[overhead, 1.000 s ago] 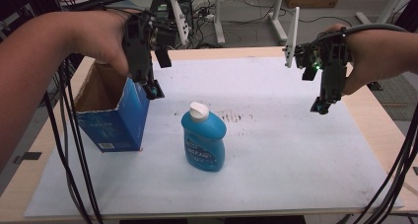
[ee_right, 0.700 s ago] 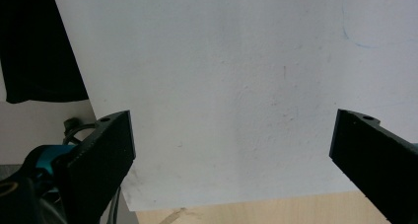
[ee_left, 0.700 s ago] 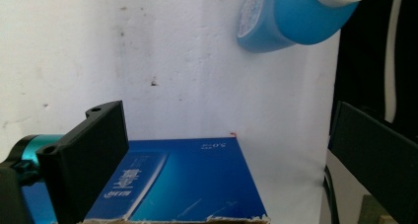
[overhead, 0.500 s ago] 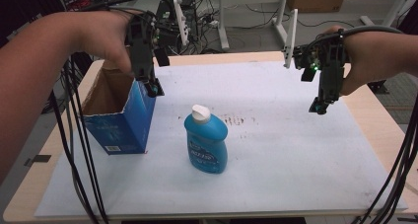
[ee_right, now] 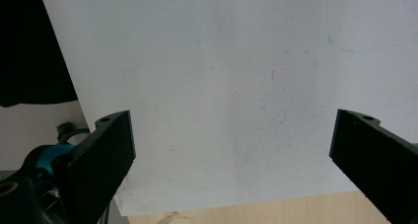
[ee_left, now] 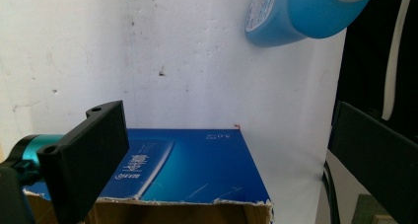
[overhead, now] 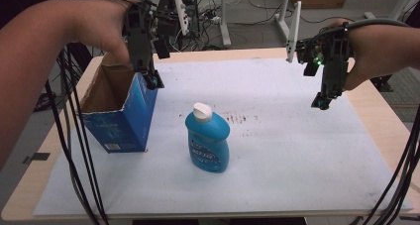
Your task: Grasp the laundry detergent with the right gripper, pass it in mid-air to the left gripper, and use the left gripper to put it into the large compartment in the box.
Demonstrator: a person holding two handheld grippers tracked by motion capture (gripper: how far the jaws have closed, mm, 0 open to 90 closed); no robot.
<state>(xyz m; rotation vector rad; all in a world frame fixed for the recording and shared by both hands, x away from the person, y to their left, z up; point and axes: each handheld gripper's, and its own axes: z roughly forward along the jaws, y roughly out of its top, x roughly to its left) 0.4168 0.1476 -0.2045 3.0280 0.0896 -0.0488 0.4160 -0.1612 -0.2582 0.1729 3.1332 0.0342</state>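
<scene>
White sheeting covers our table (overhead: 297, 150). We hold the left gripper (overhead: 151, 79) spread wide at the open blue box's (overhead: 121, 116) rim; the upright bottle (overhead: 207, 138) stands just beside it, nearer than our wide-open right gripper (overhead: 322, 102).

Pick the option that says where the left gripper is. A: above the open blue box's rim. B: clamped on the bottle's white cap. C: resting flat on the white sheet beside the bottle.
A: the left gripper hangs, jaws apart, at the top edge of the blue box, clear of the bottle.
</scene>
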